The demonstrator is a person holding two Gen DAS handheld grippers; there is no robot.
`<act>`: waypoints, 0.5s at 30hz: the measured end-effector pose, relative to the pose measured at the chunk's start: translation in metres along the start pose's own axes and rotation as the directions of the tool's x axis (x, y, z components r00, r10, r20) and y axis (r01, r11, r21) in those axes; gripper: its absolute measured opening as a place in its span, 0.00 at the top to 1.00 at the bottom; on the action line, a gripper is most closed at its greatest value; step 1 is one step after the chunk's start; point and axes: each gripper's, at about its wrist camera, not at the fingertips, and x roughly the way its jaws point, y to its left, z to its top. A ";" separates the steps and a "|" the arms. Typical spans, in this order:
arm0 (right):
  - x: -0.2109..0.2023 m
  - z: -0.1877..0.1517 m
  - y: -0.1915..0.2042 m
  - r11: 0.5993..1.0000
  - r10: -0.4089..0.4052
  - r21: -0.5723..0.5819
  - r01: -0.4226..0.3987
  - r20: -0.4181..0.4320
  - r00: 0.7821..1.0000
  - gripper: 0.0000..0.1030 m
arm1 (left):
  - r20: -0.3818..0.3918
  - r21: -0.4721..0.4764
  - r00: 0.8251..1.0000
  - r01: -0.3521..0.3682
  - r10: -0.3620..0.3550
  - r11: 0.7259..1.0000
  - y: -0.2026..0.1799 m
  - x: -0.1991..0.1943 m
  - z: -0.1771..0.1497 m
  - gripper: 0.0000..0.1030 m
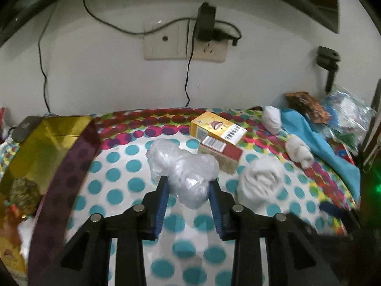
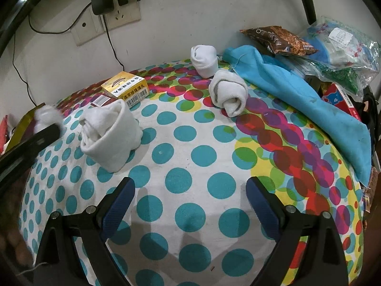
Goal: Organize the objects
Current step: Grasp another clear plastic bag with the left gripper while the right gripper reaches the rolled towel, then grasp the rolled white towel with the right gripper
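My left gripper (image 1: 189, 182) is shut on a crumpled clear plastic bag (image 1: 183, 166) and holds it over the dotted tablecloth (image 1: 119, 178). The bag also shows blurred at the far left of the right wrist view (image 2: 46, 115). My right gripper (image 2: 190, 186) is open and empty above the cloth. Three rolled white socks lie on the cloth: a large one (image 2: 109, 133), a middle one (image 2: 228, 93) and a far one (image 2: 204, 60). A yellow box (image 2: 125, 88) rests on a red box (image 1: 221, 152) near the wall.
A gold-lined open box (image 1: 42, 147) with a dark purple rim stands at the left. A blue cloth (image 2: 297, 100), a brown snack pack (image 2: 278, 39) and clear bags (image 2: 340, 47) pile at the right. A wall socket with a charger (image 1: 206, 23) and cables is behind.
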 end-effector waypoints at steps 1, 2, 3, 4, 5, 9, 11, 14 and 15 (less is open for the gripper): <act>0.000 0.000 0.000 1.000 -0.001 0.000 0.001 0.000 1.000 0.09 | 0.007 0.009 1.000 0.002 -0.003 1.000 0.001 -0.011 -0.006 0.68; 0.001 0.000 0.000 1.000 -0.003 -0.001 0.003 -0.001 1.000 0.09 | 0.011 0.013 1.000 0.002 -0.002 1.000 0.003 -0.019 -0.012 0.68; 0.001 0.000 0.000 1.000 -0.003 -0.003 0.003 -0.001 1.000 0.09 | 0.012 0.020 1.000 0.001 -0.001 1.000 0.004 -0.027 -0.019 0.68; 0.001 0.000 0.000 1.000 -0.005 -0.004 0.005 -0.002 1.000 0.09 | 0.013 0.027 1.000 -0.009 0.009 1.000 0.005 -0.036 -0.027 0.68; 0.001 0.000 0.000 1.000 -0.006 -0.005 0.006 -0.002 1.000 0.09 | 0.014 0.032 1.000 -0.020 0.020 0.999 0.005 -0.042 -0.033 0.68; 0.000 0.000 0.001 1.000 0.016 -0.006 -0.016 0.003 1.000 0.10 | 0.031 0.058 0.999 -0.028 0.026 0.998 0.006 -0.072 -0.064 0.68; -0.003 0.000 0.004 1.000 0.005 -0.022 -0.005 0.020 1.000 0.11 | 0.045 0.071 0.999 -0.028 0.025 0.997 0.009 -0.087 -0.076 0.68; -0.015 0.001 0.026 0.996 0.035 -0.090 -0.027 0.090 0.995 0.11 | 0.053 0.052 0.999 -0.011 0.009 0.999 0.019 -0.102 -0.088 0.67; -0.018 0.004 0.032 0.995 0.048 -0.096 -0.037 0.110 0.993 0.11 | 0.055 0.041 0.999 -0.004 0.002 0.999 0.023 -0.106 -0.090 0.67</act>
